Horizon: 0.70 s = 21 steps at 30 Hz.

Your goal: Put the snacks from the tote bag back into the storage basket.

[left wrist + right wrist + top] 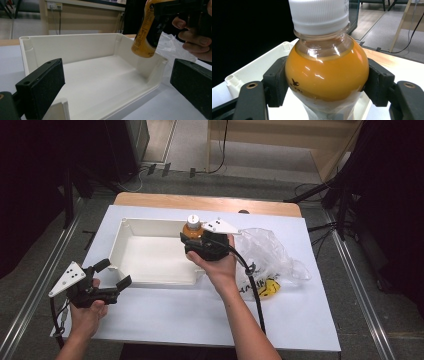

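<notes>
Item in hand: one small clear plastic bottle of orange juice with a white ribbed screw cap [320, 15], pinched by my right claw [200, 241] at the round shoulder, a pad on either side, and held upright over the near right corner of the shallow white rectangular plastic tray [120, 245]. In the left gripper view the bottle's base [142, 48] hangs clear above the tray's side wall, touching nothing. My left claw [111, 276] is spread wide and holds nothing, resting low just outside the tray's near left corner. Also present: a crumpled clear plastic bag [270, 252] on the white counter [175, 315] to the right of the tray, with something yellow [271, 289] in its near end. Handling note, as I judge it: lower the bottle straight down inside the wall, keep it vertical, let the base sit flat on the tray floor before spreading the pads, since the grip is high and the bottle could tip; the left claw may steady the tray rim.
</notes>
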Motion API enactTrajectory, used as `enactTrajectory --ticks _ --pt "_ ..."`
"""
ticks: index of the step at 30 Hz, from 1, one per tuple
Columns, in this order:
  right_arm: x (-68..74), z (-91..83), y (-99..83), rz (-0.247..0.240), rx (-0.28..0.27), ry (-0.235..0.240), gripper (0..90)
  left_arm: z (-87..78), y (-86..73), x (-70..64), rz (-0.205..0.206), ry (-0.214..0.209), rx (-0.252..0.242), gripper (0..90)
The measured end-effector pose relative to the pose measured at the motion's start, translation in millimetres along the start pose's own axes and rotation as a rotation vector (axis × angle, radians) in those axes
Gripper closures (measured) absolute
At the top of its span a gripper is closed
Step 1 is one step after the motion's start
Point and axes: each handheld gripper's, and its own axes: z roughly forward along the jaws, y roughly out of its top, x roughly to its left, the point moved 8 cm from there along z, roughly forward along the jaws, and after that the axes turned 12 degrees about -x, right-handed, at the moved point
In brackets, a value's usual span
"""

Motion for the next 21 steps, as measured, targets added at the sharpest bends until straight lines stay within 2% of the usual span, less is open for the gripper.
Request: enactTrajectory --ticks 21 --pt "-2.4 3.4 -17.3 -0.01 0.027 -0.005 30.6 0.0 -0.2 0.5 -0.002 -0.001 0.0 0.0"
